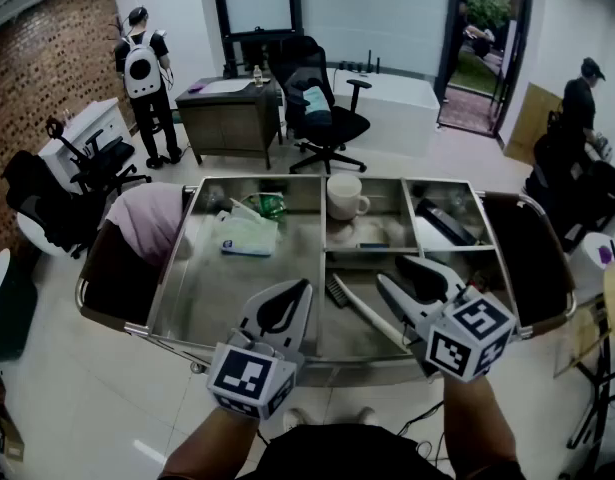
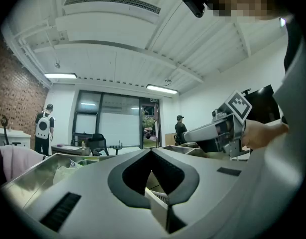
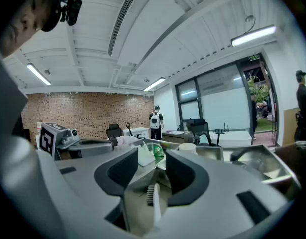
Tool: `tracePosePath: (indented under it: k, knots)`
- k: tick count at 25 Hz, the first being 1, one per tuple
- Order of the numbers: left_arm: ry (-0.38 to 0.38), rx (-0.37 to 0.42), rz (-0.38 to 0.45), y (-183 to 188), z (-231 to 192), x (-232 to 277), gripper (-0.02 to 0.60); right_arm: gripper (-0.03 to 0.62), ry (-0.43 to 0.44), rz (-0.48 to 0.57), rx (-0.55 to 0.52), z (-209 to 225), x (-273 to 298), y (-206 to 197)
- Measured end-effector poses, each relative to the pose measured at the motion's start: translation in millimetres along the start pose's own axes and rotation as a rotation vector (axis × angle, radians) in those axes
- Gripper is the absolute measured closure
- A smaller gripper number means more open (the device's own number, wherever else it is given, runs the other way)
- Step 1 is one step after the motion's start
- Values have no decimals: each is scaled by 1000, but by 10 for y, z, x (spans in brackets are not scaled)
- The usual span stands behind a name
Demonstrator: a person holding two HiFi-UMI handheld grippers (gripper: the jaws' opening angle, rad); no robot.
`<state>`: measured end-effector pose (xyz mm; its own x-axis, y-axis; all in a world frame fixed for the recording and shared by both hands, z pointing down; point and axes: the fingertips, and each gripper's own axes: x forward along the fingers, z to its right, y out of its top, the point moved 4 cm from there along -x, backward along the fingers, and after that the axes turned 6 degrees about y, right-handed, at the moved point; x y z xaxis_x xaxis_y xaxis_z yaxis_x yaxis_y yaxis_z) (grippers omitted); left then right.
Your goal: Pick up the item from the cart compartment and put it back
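The right gripper (image 3: pixel 153 154) is standing with its jaws wide apart and nothing pressed between the pads. It is tipping slightly downward. Through the gap, a brush (image 1: pixel 367 315) with a white handle is showing, lying low in the cart (image 1: pixel 187 298) and untouched. In the head view the brush is sitting at the right gripper's nine o'clock, in the near middle compartment, with its bristle end pointing toward eleven o'clock.

The left gripper (image 2: pixel 152 152) is hovering level at the brush's eight o'clock, with its tips meeting and nothing between them.

Farther out, a white mug (image 1: pixel 343 196) is standing at the brush's twelve o'clock in the far middle compartment. A pale packet (image 1: pixel 245 236) is lying at ten o'clock in the big left compartment, and a black item (image 1: pixel 445 222) is resting at two o'clock in the right one.

The step in hand looks like the approach before the pick, and the brush seems the likely target, though that is a guess. The next move is calling for the right gripper to sink into the compartment. It should straddle the narrow handle squarely and close on it without scraping the steel divider.
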<state>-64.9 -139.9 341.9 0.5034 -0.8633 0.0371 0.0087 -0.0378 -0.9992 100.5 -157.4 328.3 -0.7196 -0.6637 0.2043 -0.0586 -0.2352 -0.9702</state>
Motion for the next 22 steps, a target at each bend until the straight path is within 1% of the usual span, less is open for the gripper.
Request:
tracePosePath:
  k: [4,8,17,22]
  knots:
    - [-2,13,9,19,-4,14,581,398,8,-32,-42,30,176,79]
    - [4,10,10,20,-27,7,581,398,19,-73,-49,70,358,74]
    - [14,2,3,1,-68,-6,581,398,19,-193,-45,204,693,-153]
    - [21,-1,1,-4,-87,-10,581,398,34,-262,-7,274,858,-328]
